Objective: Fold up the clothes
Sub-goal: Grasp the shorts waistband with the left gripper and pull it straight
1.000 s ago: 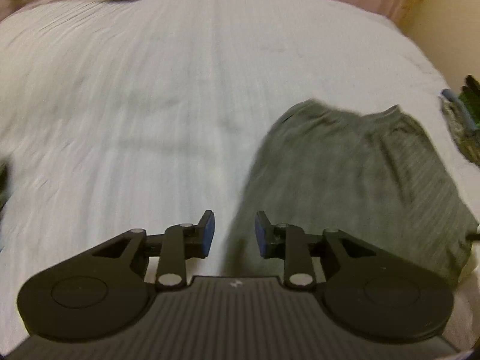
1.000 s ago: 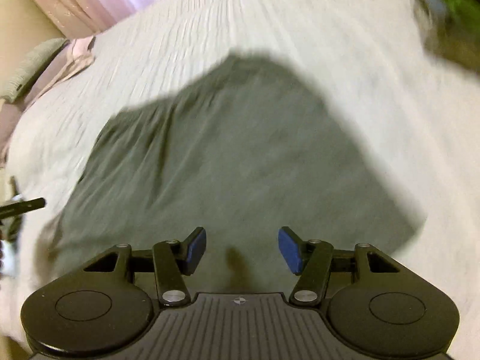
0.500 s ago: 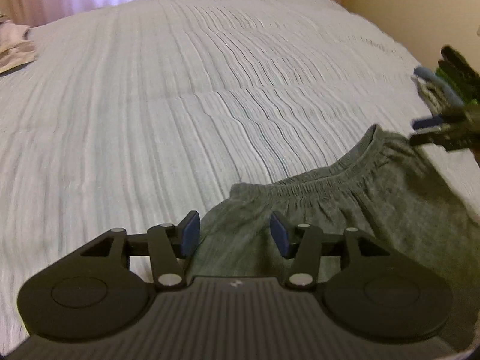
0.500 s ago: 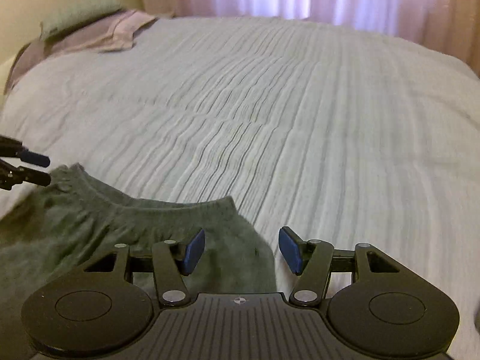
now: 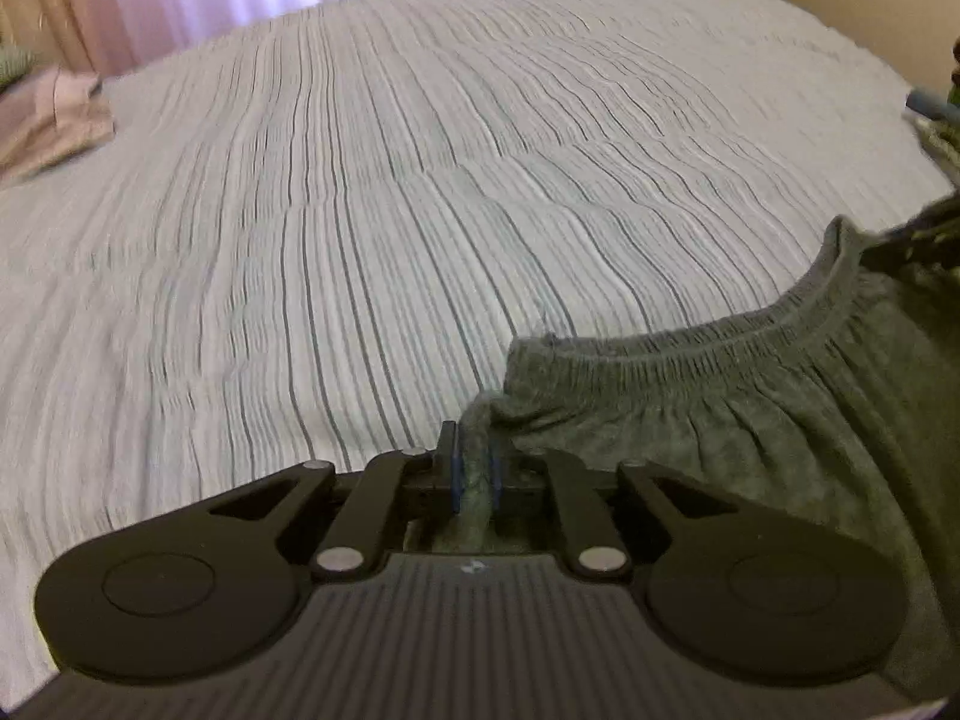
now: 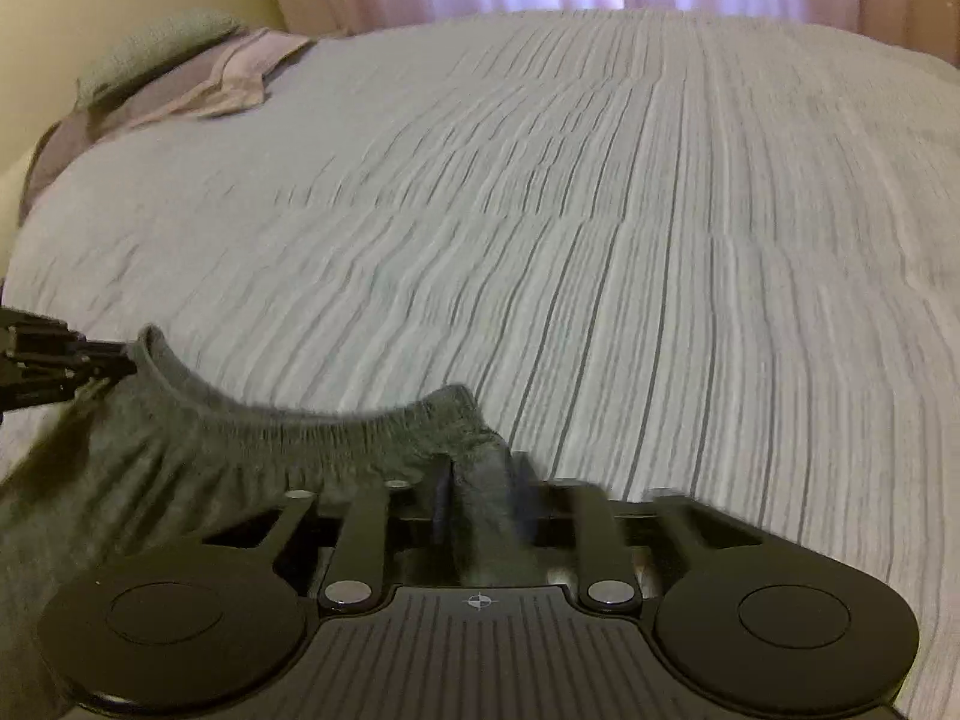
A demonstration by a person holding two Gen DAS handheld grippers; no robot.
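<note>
Both hand-held grippers point(image 5: 473, 468) newly on waistband point(image 5: 690, 354) (shorts).

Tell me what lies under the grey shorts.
The grey shorts lie on the striped bedspread, which shows all around them. The left gripper is closing on one waistband corner, fabric between its pads. Whatever sits beneath the fabric is covered.

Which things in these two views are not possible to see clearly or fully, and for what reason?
- The grey garment, both views: only the end with the elastic band shows; the rest is cut off by the picture edges.
- The blue and green items, left wrist view: cut by the right edge and blurred.
- The pink cloth, left wrist view: blurred and cut off at the left edge; its kind is unclear.
</note>
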